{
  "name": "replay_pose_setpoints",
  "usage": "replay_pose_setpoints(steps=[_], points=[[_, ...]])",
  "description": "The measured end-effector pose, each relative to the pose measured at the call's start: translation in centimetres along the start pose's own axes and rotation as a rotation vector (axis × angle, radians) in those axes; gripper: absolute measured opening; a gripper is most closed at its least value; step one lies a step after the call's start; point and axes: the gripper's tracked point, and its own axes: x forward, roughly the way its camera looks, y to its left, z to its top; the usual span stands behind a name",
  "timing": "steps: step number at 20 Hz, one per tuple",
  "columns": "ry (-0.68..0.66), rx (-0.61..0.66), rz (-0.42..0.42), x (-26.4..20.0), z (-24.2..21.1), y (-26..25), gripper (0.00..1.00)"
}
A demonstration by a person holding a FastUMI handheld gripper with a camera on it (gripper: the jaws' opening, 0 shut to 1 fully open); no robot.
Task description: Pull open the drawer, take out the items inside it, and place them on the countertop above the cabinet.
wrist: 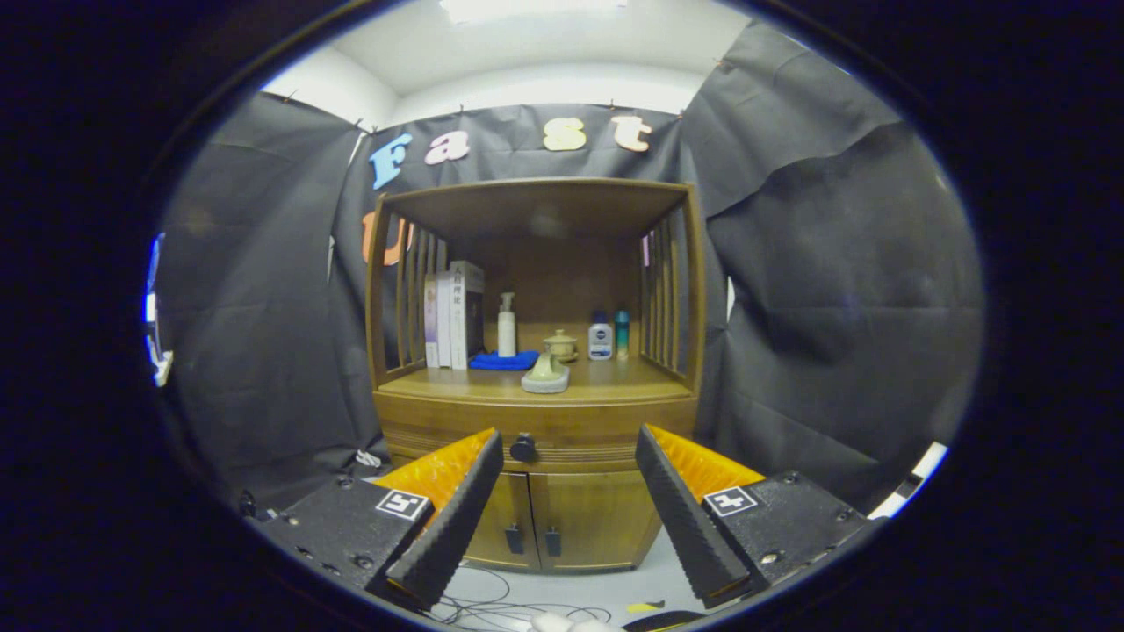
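I see the wooden cabinet (pixel 536 491) standing far ahead, square to me, with the drawer (pixel 562 439) flush in its front just under the countertop (pixel 615 379); this fits either a drawer yet to be emptied or one pushed home again, and its contents are hidden. The gripper (pixel 569 505) hangs well short of the cabinet, fingers spread wide, holding nothing. The drawer knob (pixel 523 448) sits left of the midline, near the left finger. Judgement: any pull needs the knob centred between the fingers and a straight, level draw. On the countertop: books (pixel 452 312) left, blue cloth (pixel 503 361), pump bottle (pixel 507 325), ceramic pot (pixel 546 376) at the near edge, two small bottles (pixel 608 336) right. Bare wood remains front right.
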Motion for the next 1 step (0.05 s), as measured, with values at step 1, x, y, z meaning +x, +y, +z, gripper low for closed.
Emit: replay_pose_setpoints(steps=[1], points=[[-0.001,0.004,-0.005,-0.44,0.19,-0.43,0.99]])
